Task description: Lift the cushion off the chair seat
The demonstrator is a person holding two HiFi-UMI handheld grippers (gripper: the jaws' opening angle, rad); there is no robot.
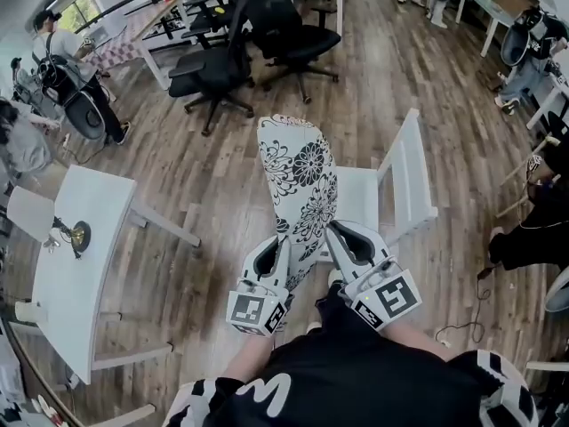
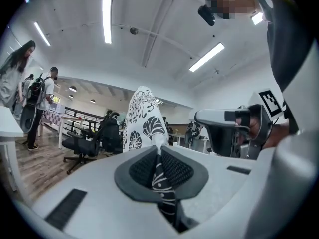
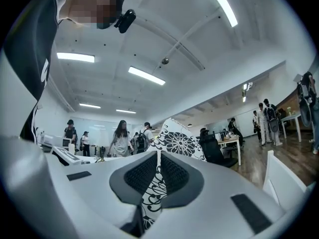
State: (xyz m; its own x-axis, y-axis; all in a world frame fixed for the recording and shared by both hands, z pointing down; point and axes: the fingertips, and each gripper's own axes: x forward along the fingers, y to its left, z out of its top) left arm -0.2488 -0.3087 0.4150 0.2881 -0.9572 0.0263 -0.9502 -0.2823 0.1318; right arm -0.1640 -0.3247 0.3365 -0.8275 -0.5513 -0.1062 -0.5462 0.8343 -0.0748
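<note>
Open-plan office on a wood-plank floor (image 1: 222, 203), with black swivel chairs (image 1: 222, 69) beyond the white chair (image 1: 400, 189), a white desk (image 1: 76, 265) well to that chair's left, and people around the edges. At the middle, the slatted white chair itself, with part of its seat bare and visible. Over the left side of that seat as the head view shows it, the cushion (image 1: 298, 181): up in the air on edge, rising ahead of and above the fingers, and by the look of it well clear of the chair. Flat and fairly thin, with a white cover printed in bold black flowers and scrolls, bending slightly toward the far end; probably soft and floppy. Held only by its near edge, the end away from the chair's back. Left gripper (image 1: 281, 243) on the part of that edge farther from the chair, fingers closed tight on a fold of printed cloth. Right gripper (image 1: 333, 231) just beside it, nearer the chair, fingers likewise clamped on the fabric edge. Judged from this: lift off the seat as good as done, with nothing left but to carry the cushion away or hold it clear. Some risk of slipping, given two thin pinches on loose cloth.
</note>
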